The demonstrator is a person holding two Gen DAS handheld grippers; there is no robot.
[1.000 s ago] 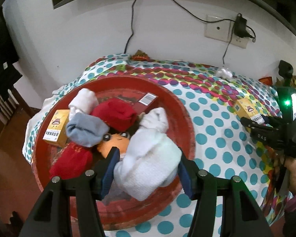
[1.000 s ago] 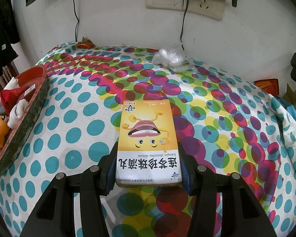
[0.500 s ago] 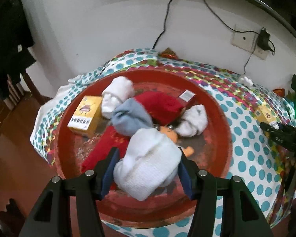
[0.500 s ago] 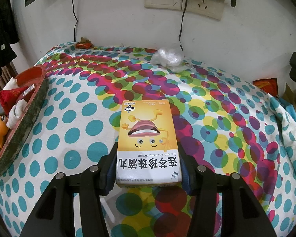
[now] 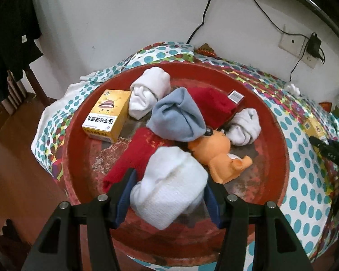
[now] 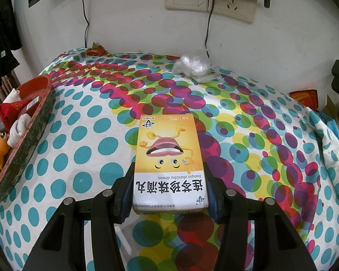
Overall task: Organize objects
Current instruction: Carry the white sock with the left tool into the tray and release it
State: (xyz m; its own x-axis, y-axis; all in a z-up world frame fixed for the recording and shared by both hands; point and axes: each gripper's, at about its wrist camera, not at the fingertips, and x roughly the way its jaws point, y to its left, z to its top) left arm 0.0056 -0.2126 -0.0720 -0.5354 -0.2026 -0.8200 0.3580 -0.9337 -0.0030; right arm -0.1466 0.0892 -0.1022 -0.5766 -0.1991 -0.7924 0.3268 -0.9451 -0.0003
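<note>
My left gripper (image 5: pixel 169 194) is shut on a white rolled sock (image 5: pixel 171 185) and holds it above the near part of the round red tray (image 5: pixel 280 149). In the tray lie a yellow medicine box (image 5: pixel 106 115), a grey sock (image 5: pixel 178 117), red socks (image 5: pixel 133 158), two more white socks (image 5: pixel 147 92) and an orange toy figure (image 5: pixel 219 155). My right gripper (image 6: pixel 169 194) is shut on a second yellow medicine box (image 6: pixel 169 158), held just above the dotted tablecloth (image 6: pixel 83 149); it also shows at the right edge of the left wrist view (image 5: pixel 314 128).
The red tray's rim (image 6: pixel 29 131) shows at the left of the right wrist view. A crumpled plastic bag (image 6: pixel 192 67) and a small red wrapper (image 6: pixel 96 50) lie near the wall. Wall sockets with cables (image 6: pixel 232 2) are behind the table. Floor lies left of the table.
My left gripper with the white sock has pulled back and left over the tray, so the whole tray shows. My right gripper and its box have hardly moved.
</note>
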